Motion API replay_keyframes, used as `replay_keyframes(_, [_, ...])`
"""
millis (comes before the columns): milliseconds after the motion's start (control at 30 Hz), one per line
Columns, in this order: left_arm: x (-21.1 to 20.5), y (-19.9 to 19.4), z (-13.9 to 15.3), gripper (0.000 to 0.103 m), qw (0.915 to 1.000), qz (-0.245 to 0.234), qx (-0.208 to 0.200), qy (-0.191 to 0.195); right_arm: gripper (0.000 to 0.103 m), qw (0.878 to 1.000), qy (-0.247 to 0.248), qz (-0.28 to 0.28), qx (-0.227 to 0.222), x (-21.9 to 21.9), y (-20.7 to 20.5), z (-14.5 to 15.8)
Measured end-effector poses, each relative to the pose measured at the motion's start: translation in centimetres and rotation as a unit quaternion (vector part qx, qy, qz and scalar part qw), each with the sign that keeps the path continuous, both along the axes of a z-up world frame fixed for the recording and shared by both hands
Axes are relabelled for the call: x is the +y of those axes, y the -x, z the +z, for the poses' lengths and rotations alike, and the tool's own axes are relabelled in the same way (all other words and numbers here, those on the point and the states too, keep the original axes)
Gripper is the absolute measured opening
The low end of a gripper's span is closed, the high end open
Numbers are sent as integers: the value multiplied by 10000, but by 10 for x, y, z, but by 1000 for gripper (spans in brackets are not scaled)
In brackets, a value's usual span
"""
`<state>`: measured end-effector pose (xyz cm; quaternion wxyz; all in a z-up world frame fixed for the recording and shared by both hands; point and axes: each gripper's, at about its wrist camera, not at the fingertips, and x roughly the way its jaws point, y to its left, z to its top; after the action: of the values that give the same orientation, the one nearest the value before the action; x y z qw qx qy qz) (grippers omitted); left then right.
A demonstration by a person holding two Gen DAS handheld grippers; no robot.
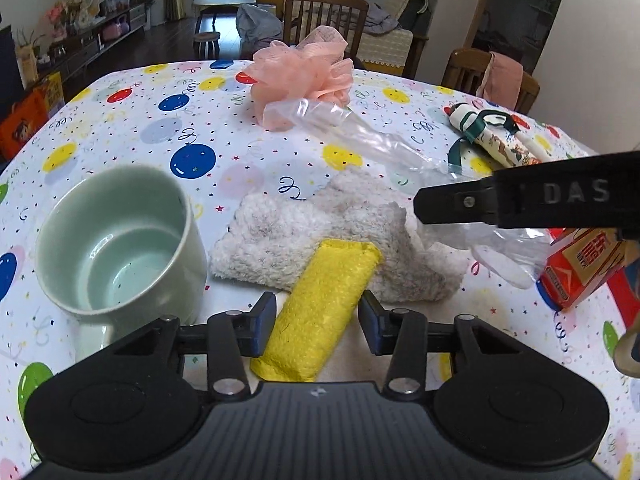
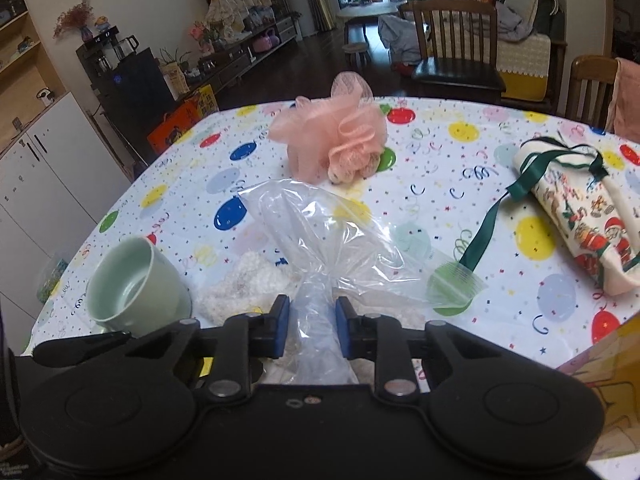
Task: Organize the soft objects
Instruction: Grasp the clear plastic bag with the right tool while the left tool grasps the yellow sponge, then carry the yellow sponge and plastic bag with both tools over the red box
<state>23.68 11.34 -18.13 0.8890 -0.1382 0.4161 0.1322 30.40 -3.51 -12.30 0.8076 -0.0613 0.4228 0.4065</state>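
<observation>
My left gripper [image 1: 317, 322] has its jaws around a yellow sponge [image 1: 320, 308]; the left pad touches it, the right pad stands slightly off. The sponge rests on a fluffy white towel [image 1: 320, 240] on the table. My right gripper [image 2: 309, 326] is shut on a bunched clear plastic bag [image 2: 320, 236], held above the towel [image 2: 248, 276]; the gripper shows from the side in the left wrist view [image 1: 424, 206]. A pink bath pouf [image 1: 304, 72] sits at the far middle of the table, also in the right wrist view [image 2: 340, 140].
A pale green mug [image 1: 120, 244] stands at the left, also in the right wrist view [image 2: 136, 288]. A rolled Christmas-print cloth bag with green ribbon [image 2: 580, 220] lies at the right. A red-orange box [image 1: 580, 264] stands at the right edge. Wooden chairs [image 1: 324, 20] stand beyond the balloon-print tablecloth [image 1: 192, 120].
</observation>
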Motion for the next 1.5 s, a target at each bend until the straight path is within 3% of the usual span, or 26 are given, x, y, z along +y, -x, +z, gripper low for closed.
replay_keyframes(500, [-2, 30, 23, 24, 9980, -4, -260, 570, 23, 9990, -276, -59, -346, -39, 42, 49])
replay_keyframes(1000, [-9, 73, 76, 23, 9908, -278, -777, 1073, 23, 9967, -449, -195, -642, -90, 95, 94])
replay_keyframes(1500, [-69, 79, 148, 23, 9794, -1149, -1177, 1173, 23, 9897, -671, -766, -1008, -171, 122, 133])
